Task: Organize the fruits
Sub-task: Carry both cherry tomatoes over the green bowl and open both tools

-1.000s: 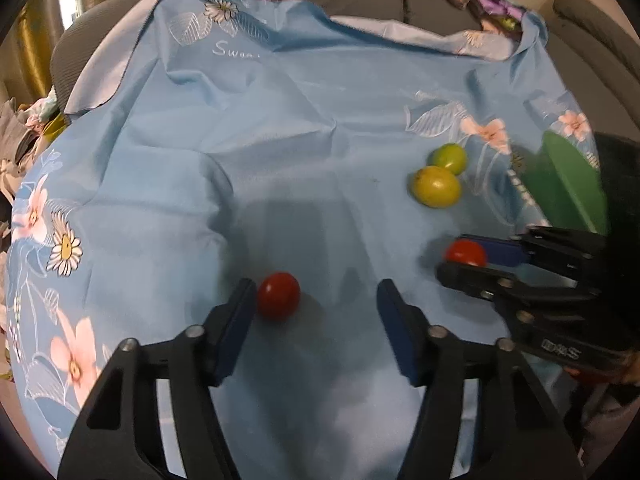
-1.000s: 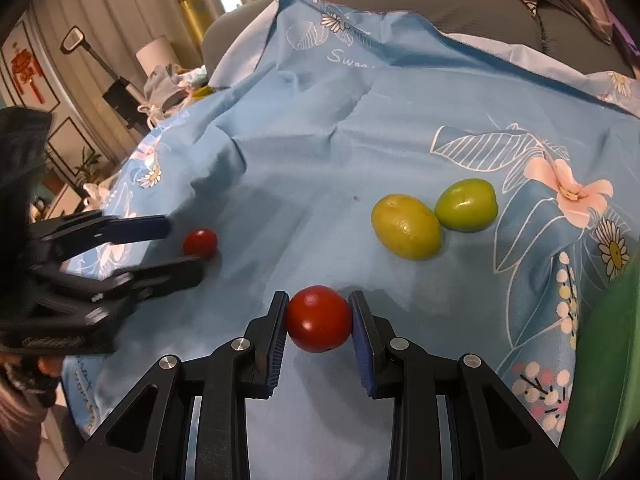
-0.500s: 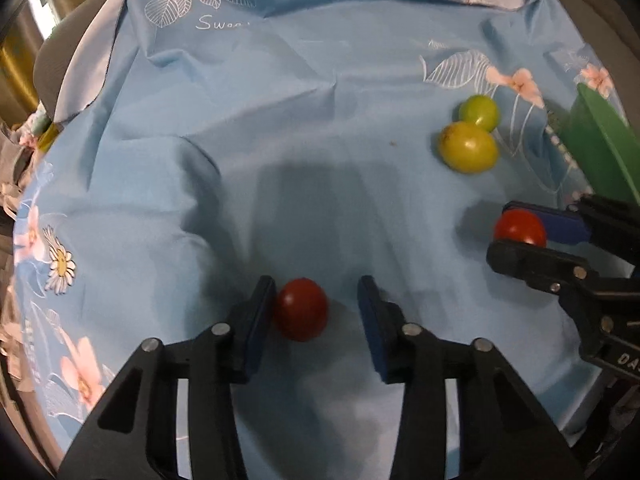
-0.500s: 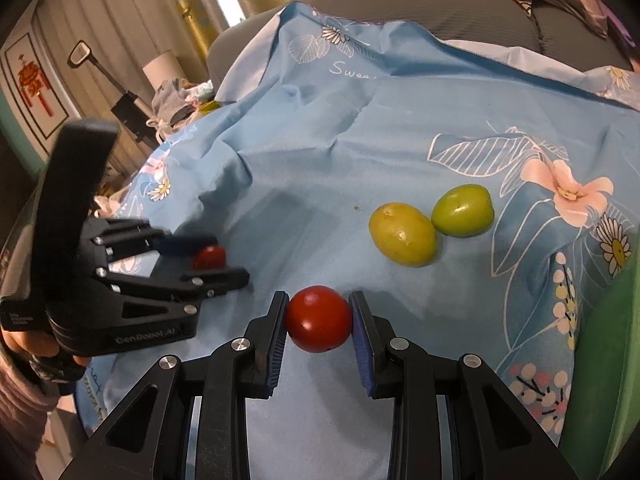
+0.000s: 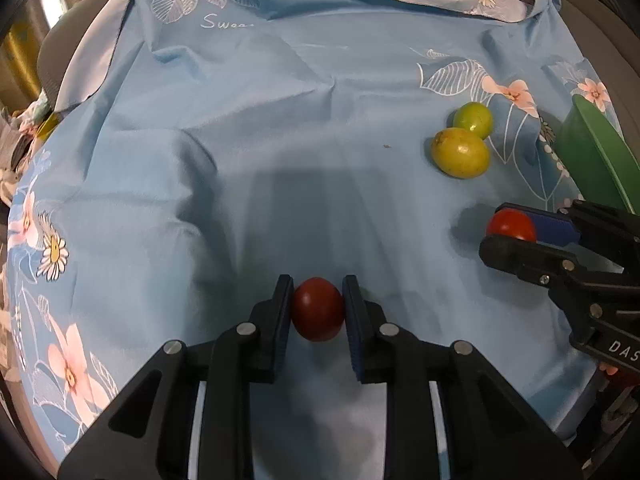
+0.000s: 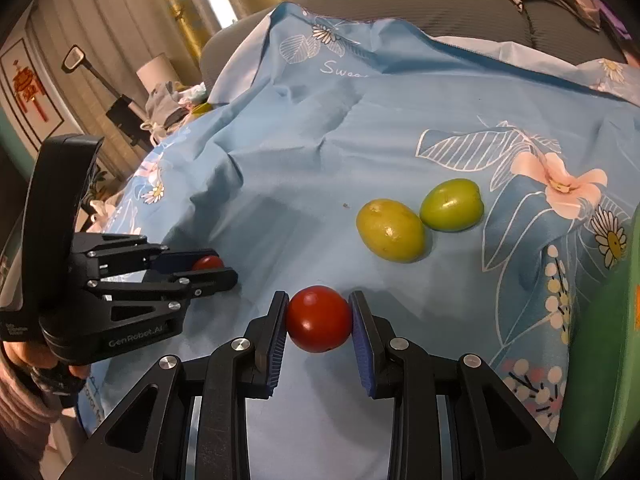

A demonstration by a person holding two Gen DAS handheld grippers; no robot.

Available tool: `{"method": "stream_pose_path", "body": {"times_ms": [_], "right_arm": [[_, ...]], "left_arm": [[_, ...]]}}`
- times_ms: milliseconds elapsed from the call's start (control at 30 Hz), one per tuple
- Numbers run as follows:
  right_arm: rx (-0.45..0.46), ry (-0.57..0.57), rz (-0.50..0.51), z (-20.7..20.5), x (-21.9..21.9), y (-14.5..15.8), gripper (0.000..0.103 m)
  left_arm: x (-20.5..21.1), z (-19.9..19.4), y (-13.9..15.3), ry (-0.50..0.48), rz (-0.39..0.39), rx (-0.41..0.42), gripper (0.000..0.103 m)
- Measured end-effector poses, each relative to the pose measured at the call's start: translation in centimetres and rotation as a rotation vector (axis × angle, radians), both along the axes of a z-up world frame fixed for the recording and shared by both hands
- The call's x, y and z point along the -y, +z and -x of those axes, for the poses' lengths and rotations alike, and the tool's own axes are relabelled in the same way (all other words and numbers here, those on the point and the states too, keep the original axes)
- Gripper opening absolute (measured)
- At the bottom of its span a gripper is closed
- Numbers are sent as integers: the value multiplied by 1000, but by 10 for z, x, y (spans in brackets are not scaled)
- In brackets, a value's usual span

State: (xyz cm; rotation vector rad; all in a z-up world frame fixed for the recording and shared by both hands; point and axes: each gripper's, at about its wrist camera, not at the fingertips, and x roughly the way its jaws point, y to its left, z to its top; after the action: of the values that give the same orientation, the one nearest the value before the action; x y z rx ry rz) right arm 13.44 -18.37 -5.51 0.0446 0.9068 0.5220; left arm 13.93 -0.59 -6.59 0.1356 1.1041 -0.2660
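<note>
My left gripper (image 5: 318, 308) is shut on a small dark red tomato (image 5: 318, 309) low on the blue flowered cloth (image 5: 280, 128); both pads press its sides. The same gripper (image 6: 210, 270) shows at the left in the right wrist view, with that tomato (image 6: 206, 263) partly hidden between its fingers. My right gripper (image 6: 319, 320) is shut on a larger red tomato (image 6: 319, 319), and it also appears at the right edge of the left wrist view (image 5: 514, 236). A yellow-green fruit (image 6: 391, 230) and a greener fruit (image 6: 451, 205) lie touching each other on the cloth beyond it.
A green container (image 6: 600, 344) stands at the right edge, its rim (image 5: 596, 152) close to the two green fruits. The cloth drapes over a grey sofa (image 6: 420, 4). A hand (image 6: 36, 364) holds the left gripper. Clutter and a lamp (image 6: 154, 72) stand far left.
My left gripper's jaws closed from wide apart onto the small red tomato, which now sits centred between the pads. The right gripper kept still, holding its tomato.
</note>
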Motion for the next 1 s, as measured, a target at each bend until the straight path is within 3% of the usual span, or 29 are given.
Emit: {"method": "stream_pose_path", "body": {"times_ms": [467, 1000], "right_arm": [[6, -43, -5, 30, 14, 10, 32], [99, -99, -52, 77, 47, 46, 33]], "left_arm": [[4, 51, 32, -8, 146, 48, 24], [44, 89, 72, -79, 158, 106, 24]]}}
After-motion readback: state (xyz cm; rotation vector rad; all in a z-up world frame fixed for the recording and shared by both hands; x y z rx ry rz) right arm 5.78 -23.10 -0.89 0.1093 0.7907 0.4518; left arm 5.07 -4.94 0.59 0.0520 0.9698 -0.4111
